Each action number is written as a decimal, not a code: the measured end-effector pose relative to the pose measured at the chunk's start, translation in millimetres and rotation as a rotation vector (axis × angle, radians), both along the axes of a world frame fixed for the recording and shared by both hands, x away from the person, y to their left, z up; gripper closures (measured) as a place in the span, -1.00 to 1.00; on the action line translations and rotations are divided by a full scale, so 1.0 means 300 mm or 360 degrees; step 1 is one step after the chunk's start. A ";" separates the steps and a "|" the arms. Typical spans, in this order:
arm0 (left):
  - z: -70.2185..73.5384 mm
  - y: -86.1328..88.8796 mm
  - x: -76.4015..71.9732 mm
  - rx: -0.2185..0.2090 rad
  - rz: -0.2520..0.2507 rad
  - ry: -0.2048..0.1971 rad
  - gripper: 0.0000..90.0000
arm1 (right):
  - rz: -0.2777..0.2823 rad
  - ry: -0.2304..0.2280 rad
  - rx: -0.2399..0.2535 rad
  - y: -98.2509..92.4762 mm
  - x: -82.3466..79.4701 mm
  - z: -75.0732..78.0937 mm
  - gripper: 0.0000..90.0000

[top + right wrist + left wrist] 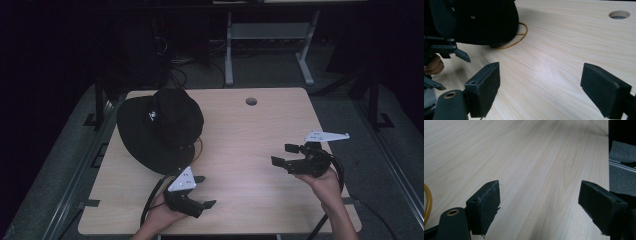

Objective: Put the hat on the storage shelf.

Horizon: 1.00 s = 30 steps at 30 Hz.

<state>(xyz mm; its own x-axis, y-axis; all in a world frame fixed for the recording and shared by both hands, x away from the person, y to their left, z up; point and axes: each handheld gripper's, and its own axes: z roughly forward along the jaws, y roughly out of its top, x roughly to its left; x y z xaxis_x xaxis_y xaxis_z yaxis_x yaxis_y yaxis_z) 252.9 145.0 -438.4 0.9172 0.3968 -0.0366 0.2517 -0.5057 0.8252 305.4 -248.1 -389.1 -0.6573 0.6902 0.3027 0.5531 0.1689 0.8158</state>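
A light wooden table (240, 135) carries a black wide-brimmed hat (160, 130) on its left half, toward the far edge; the hat sits crown up, with a small white emblem on the crown and metal eyelets that show in the right gripper view (474, 22). A thin yellow-orange cord (520, 37) curls out from under the brim on the side facing the table's middle, and a short arc of it appears at the edge of the left gripper view (427, 202). The left gripper (204, 191) is held just off the near rim of the hat, jaws spread wide with bare tabletop between them, gripping nothing. The right gripper (283, 154) hovers well apart on the table's right side, jaws likewise wide and empty, pointing across toward the hat. A round hole (251, 101) pierces the table near its far edge. The room beyond is too dark to make out, and the cord's far run is hidden under the hat.
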 end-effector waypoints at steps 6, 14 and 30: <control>-0.001 -0.002 -0.002 0.0010 0.0000 0.0001 -0.62 | -0.0038 0.0017 0.0015 -0.031 -0.029 -0.034 -0.66; -0.001 -0.006 -0.005 0.0011 -0.0006 -0.0010 -0.61 | -0.0086 0.0023 0.0020 -0.072 -0.080 -0.084 -0.66; -0.001 -0.004 -0.016 -0.0014 0.0019 0.0004 -0.61 | -0.0153 0.0023 0.0023 -0.112 -0.180 -0.153 -0.66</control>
<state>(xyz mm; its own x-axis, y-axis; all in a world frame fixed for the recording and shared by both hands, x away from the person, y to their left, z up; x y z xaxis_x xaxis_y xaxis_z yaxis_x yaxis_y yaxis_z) 248.3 143.9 -438.6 0.9122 0.4076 -0.0424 0.2599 -0.4955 0.8288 251.4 -281.7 -434.9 -0.5838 0.7453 0.3221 0.5778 0.1027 0.8097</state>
